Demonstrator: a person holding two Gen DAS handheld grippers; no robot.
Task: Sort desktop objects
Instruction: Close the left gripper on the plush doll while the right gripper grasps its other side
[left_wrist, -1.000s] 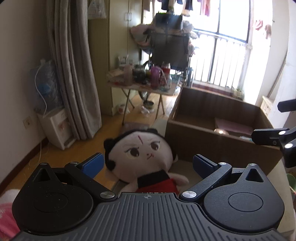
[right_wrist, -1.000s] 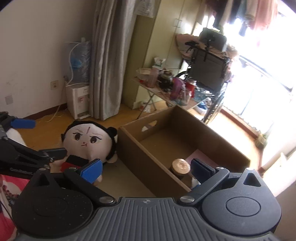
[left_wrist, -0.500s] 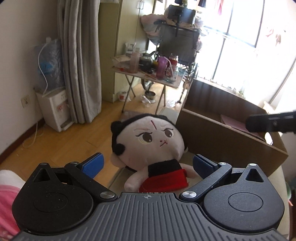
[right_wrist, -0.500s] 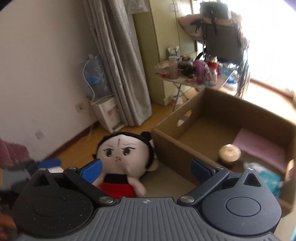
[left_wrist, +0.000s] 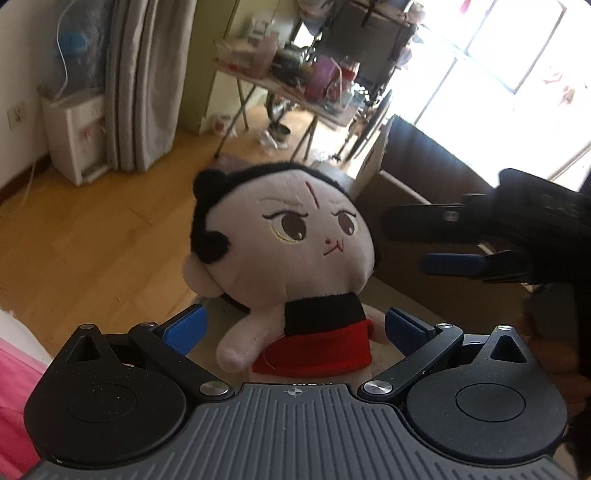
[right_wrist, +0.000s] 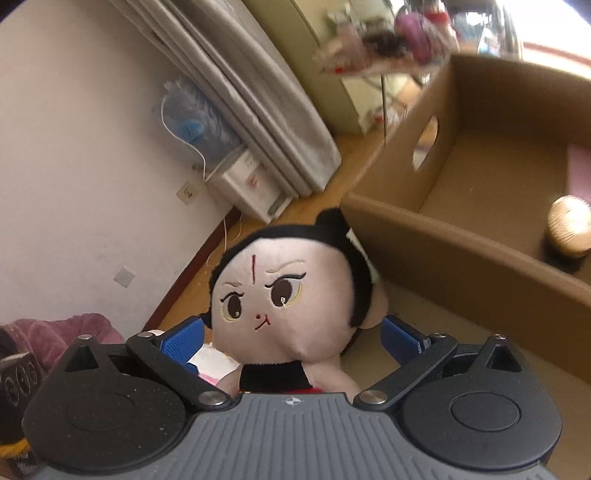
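A plush doll (left_wrist: 291, 243) with black hair, a pale face and a red outfit sits upright on the beige surface beside the cardboard box. My left gripper (left_wrist: 295, 328) is open, its blue pads (left_wrist: 184, 326) on either side of the doll's body without touching it. In the left wrist view my right gripper (left_wrist: 406, 242) comes in from the right, level with the doll's head. In the right wrist view the right gripper (right_wrist: 291, 339) is open, and the doll (right_wrist: 280, 295) fills the gap between its blue pads (right_wrist: 400, 339). I cannot tell whether they touch.
An open cardboard box (right_wrist: 461, 254) stands right of the doll, holding a round gold-lidded tin (right_wrist: 569, 229) and a pink flat item (right_wrist: 580, 166). Pink fabric (left_wrist: 14, 387) lies at the near left. Beyond the edge are wooden floor, a cluttered folding table (left_wrist: 295, 85) and a water dispenser (left_wrist: 74, 133).
Both grippers have closed in on the doll. The right gripper swung left, away from the box, so that the doll's head now sits between its open fingers.
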